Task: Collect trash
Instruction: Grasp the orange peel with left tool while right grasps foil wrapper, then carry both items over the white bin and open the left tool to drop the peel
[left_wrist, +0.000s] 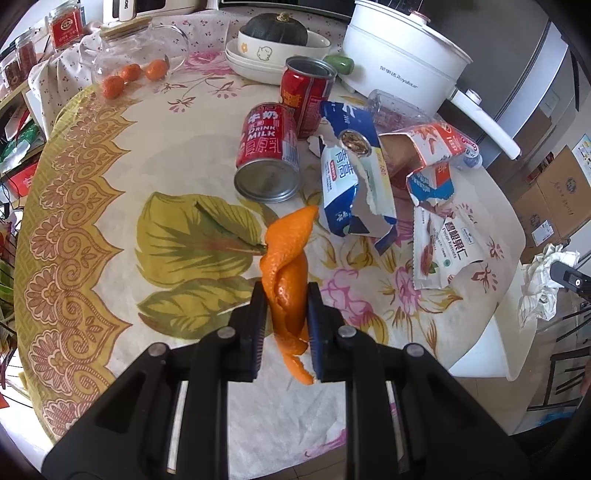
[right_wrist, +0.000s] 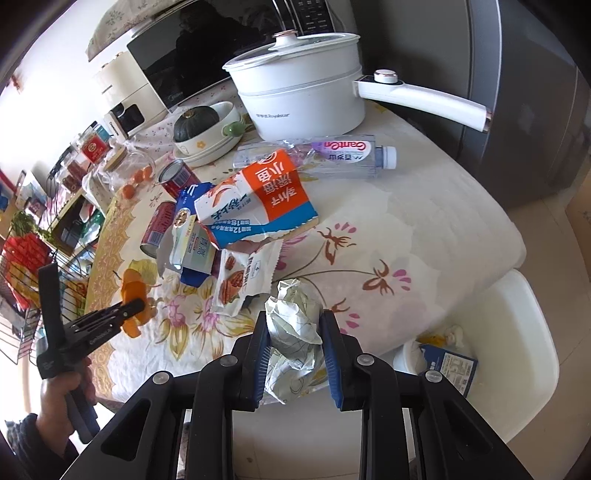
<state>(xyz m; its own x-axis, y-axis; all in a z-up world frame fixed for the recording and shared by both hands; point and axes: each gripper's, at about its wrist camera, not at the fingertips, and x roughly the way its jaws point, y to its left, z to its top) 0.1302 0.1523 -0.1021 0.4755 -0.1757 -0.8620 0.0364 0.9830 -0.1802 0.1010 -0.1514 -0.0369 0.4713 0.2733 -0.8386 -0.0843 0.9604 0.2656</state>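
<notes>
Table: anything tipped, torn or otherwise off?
Yes. One red milk can lies on its side beside an upright opened can. The blue-white carton and the orange-white carton are torn open, and a plastic bottle lies flat.

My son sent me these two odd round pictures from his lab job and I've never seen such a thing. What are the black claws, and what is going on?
Each picture comes from a wide-angle camera mounted on a hand-held two-finger gripper, looking along its fingers. A person holds one in each hand; no robot.

The left gripper pinches an orange peel. The right gripper clamps crumpled paper; the left one also appears in that view.

On the flowered table lie red milk cans, torn cartons, a snack wrapper and a plastic bottle. A white pot stands behind.
</notes>
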